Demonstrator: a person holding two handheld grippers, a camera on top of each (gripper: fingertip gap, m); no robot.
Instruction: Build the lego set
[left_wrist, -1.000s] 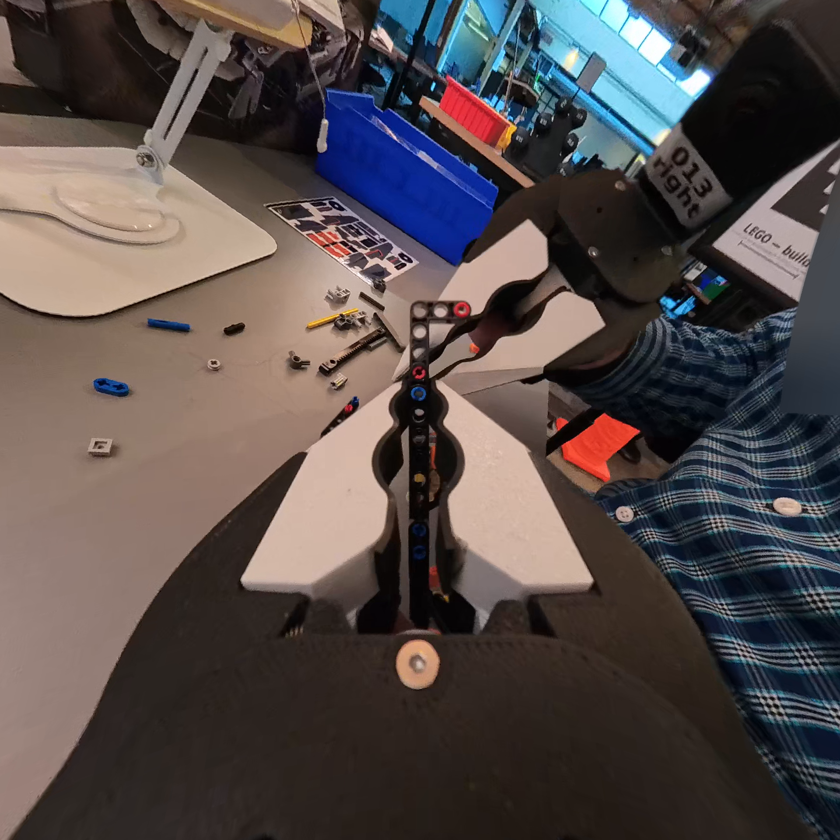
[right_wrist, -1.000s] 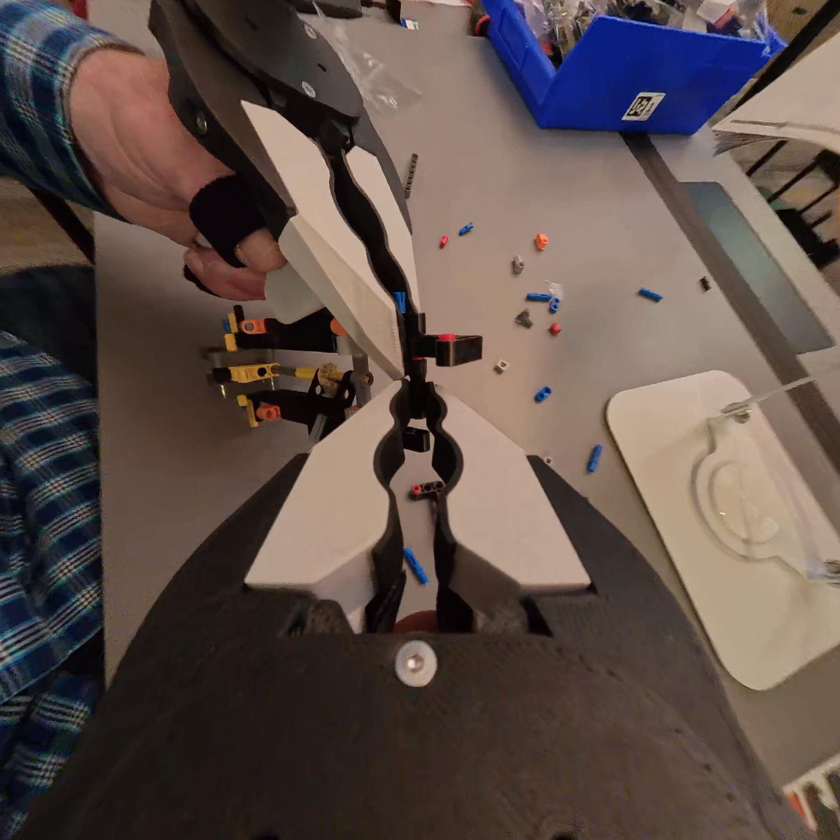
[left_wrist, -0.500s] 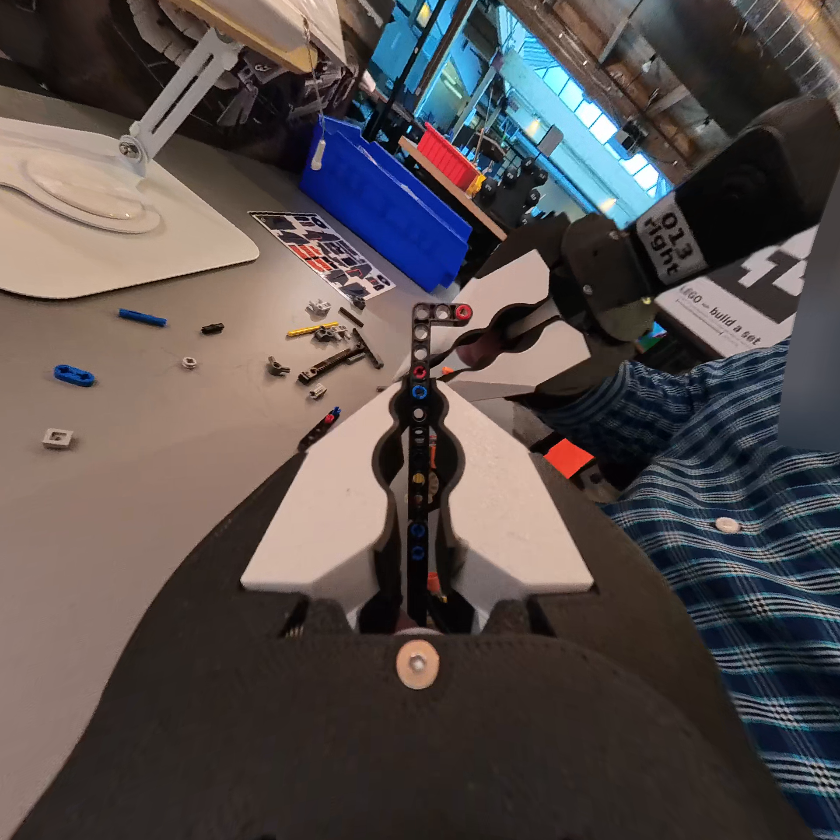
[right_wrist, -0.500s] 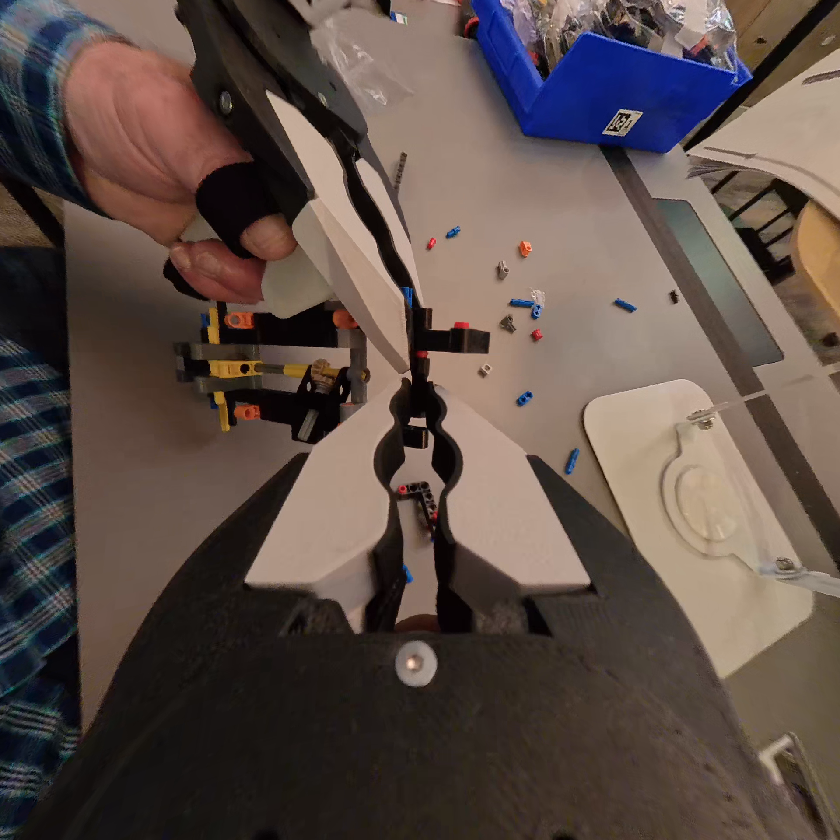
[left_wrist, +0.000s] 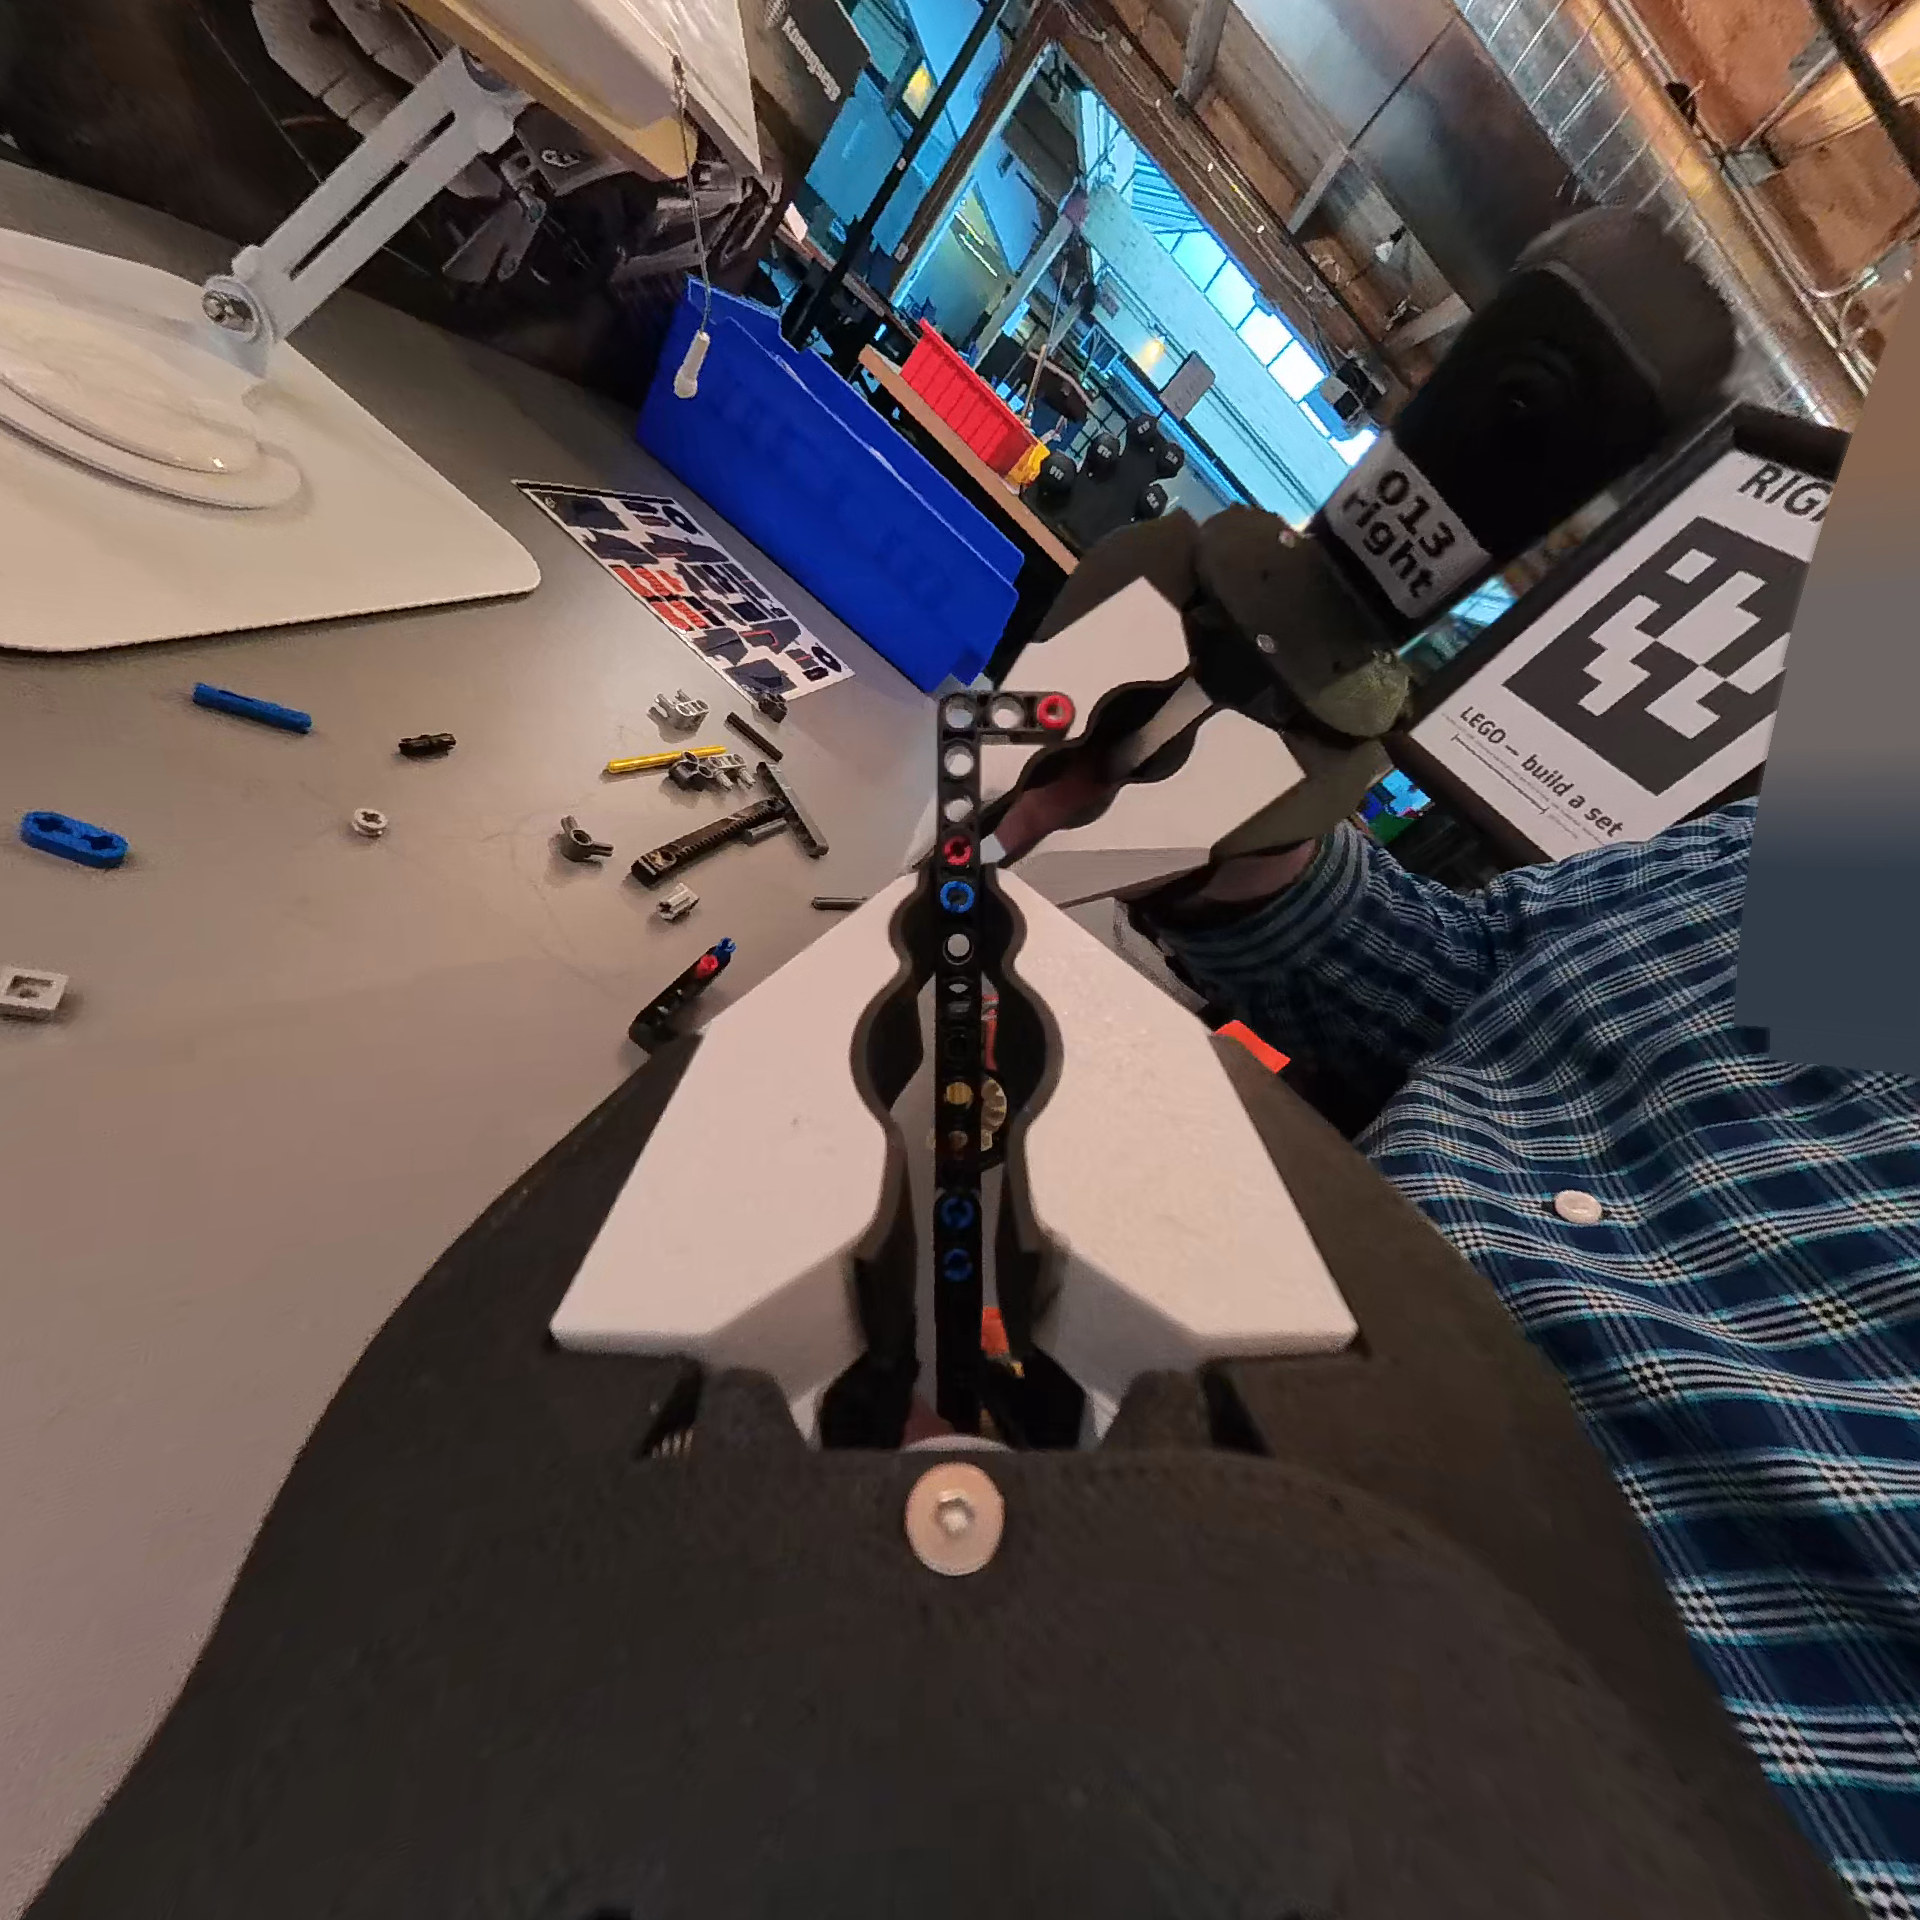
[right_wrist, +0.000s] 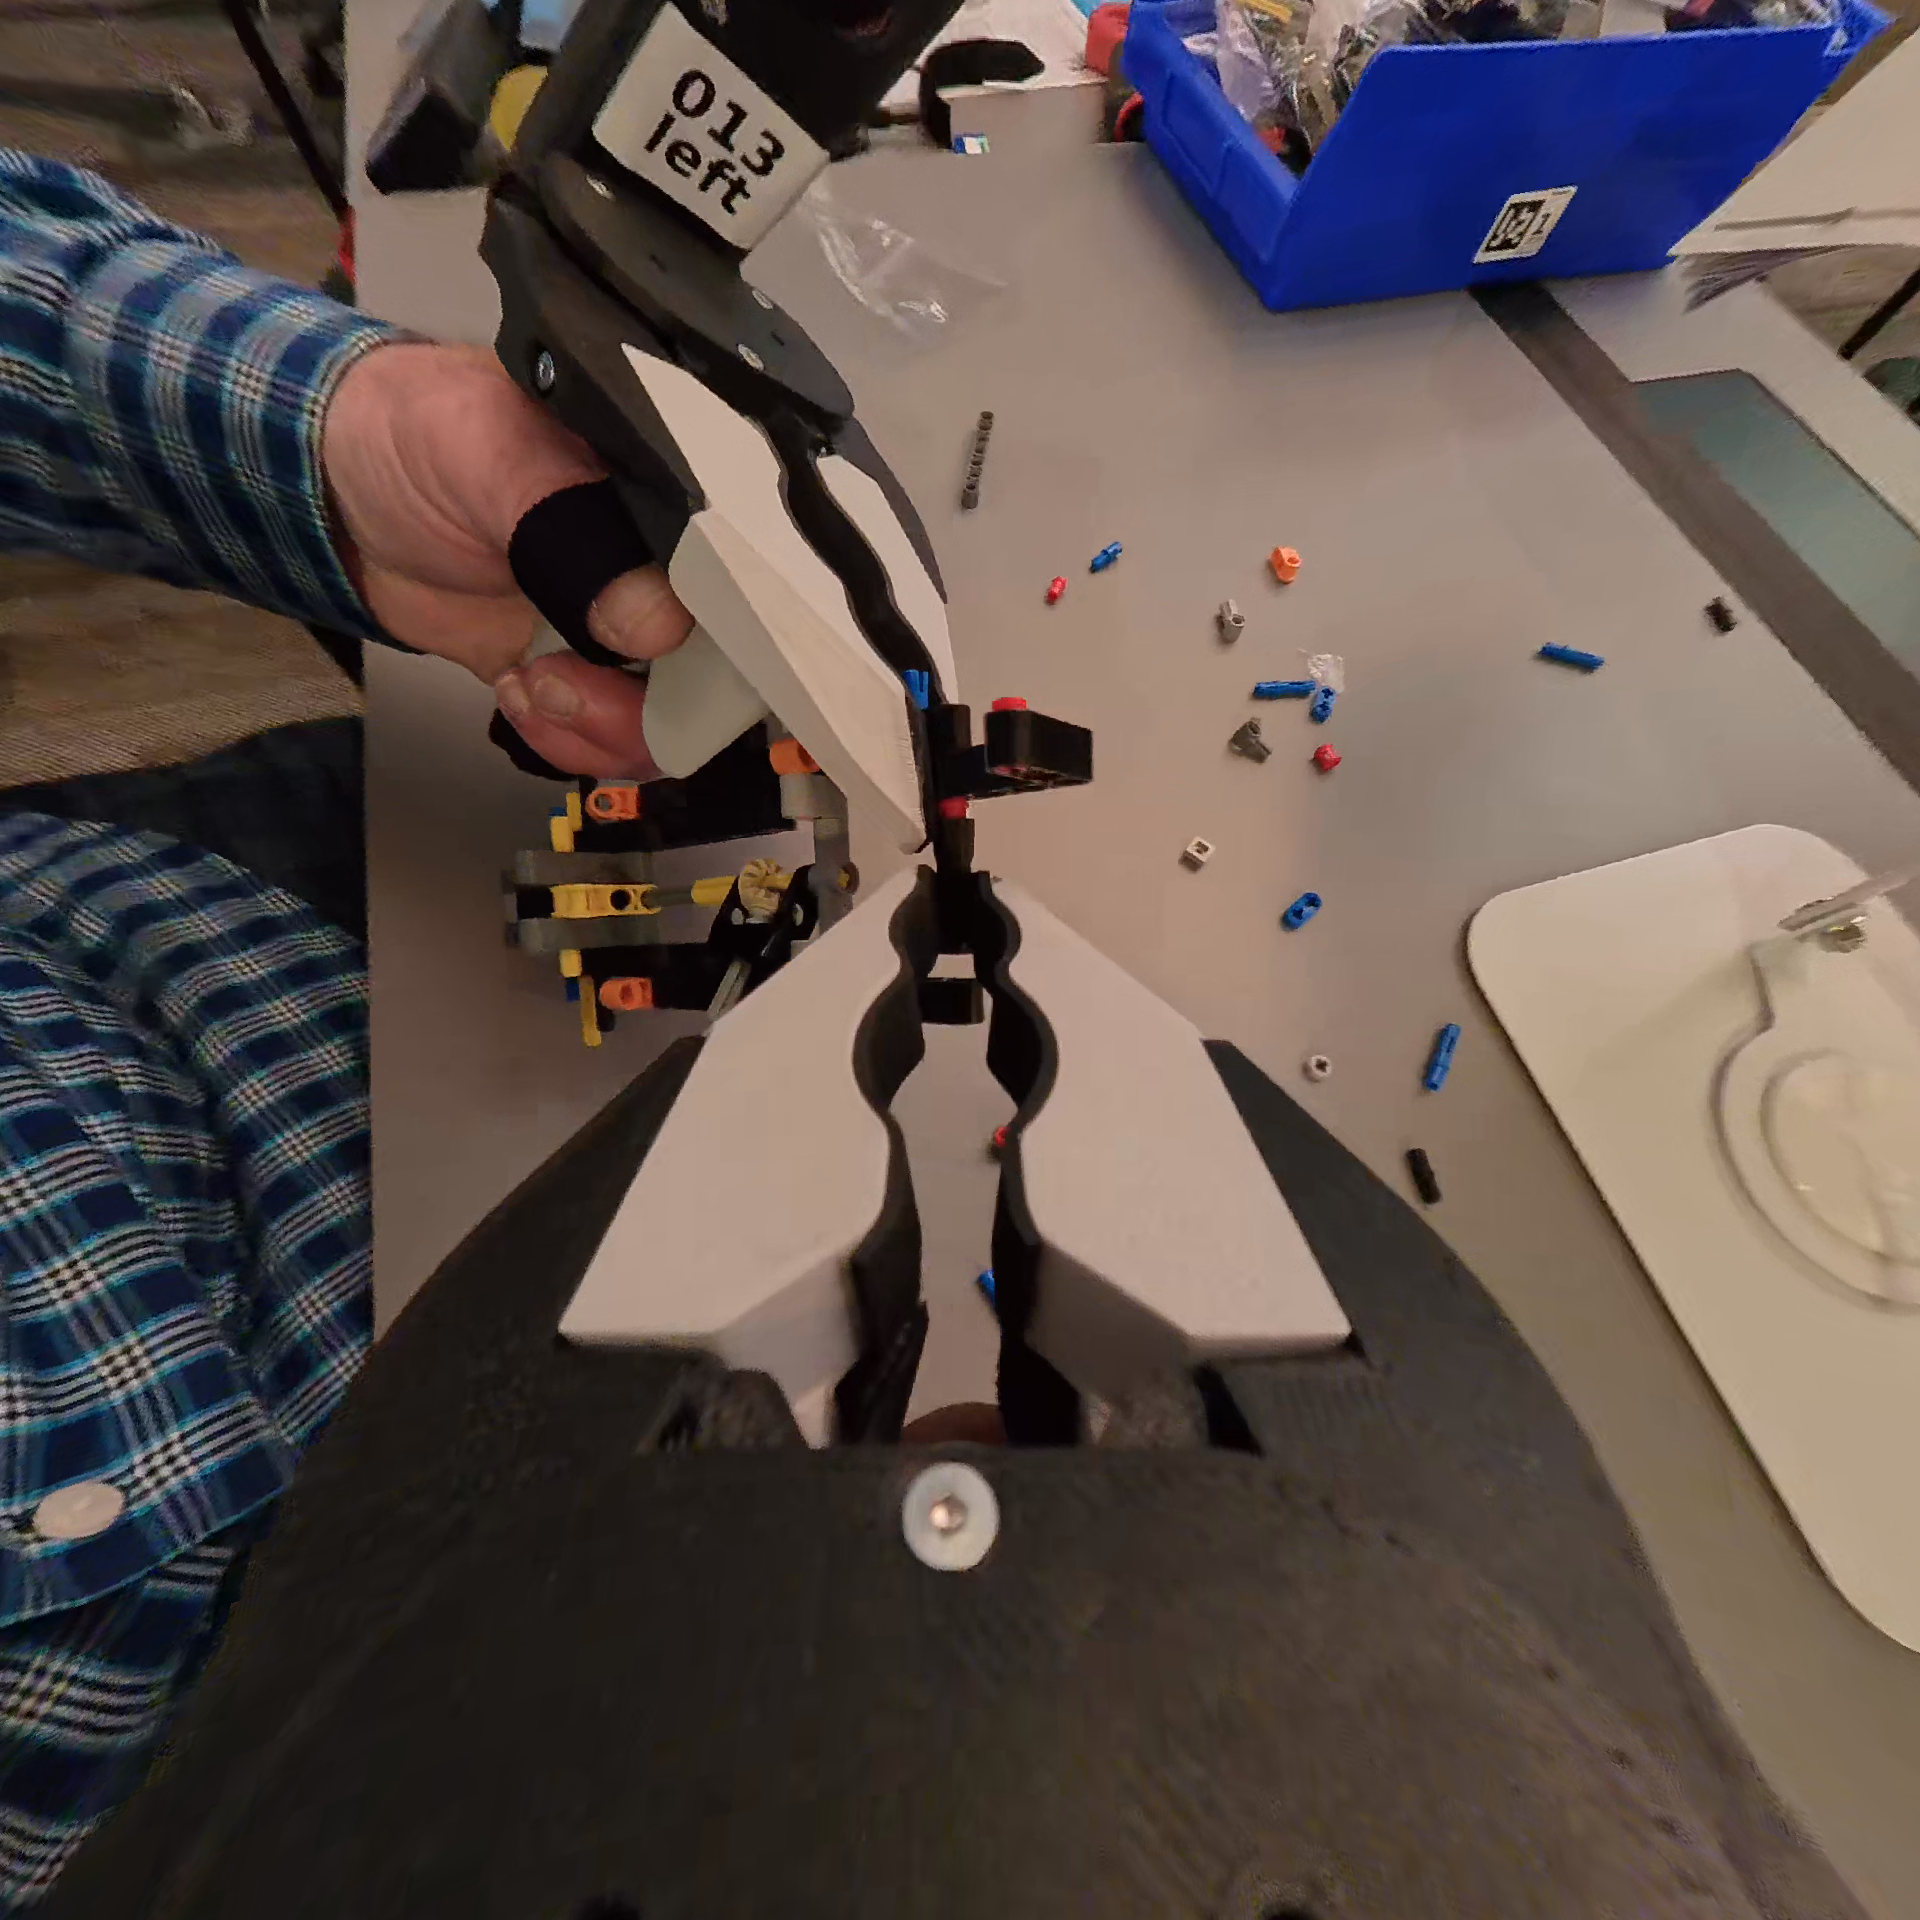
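Observation:
My left gripper (left_wrist: 956, 883) is shut on a long black beam (left_wrist: 957, 769) that has red and blue pins and a short bend at its top. A tan gear and orange parts show behind the beam between the fingers. In the right wrist view the left gripper (right_wrist: 920, 831) holds the beam's bent end (right_wrist: 1039, 743) over a black, yellow and orange build (right_wrist: 665, 914). My right gripper (right_wrist: 951, 883) is shut on a small black piece (right_wrist: 951, 997) and its tips meet the beam at a red pin (left_wrist: 956, 852). The right gripper (left_wrist: 1003, 844) comes in from the right.
A blue bin (left_wrist: 831, 499) (right_wrist: 1507, 156) stands at the table's back. A white stand base (left_wrist: 208, 540) (right_wrist: 1714, 1143) lies to one side. A sticker sheet (left_wrist: 686, 587) and loose small parts (left_wrist: 727, 810) (right_wrist: 1288, 696) are scattered on the grey table. A plaid sleeve (left_wrist: 1662, 1195) is close. Less than 4 cm separates the two grippers' tips.
Both grippers stay shut and tip to tip at the beam. The left view has tilted up, showing more ceiling. The right view has drawn back, showing more of the left gripper.

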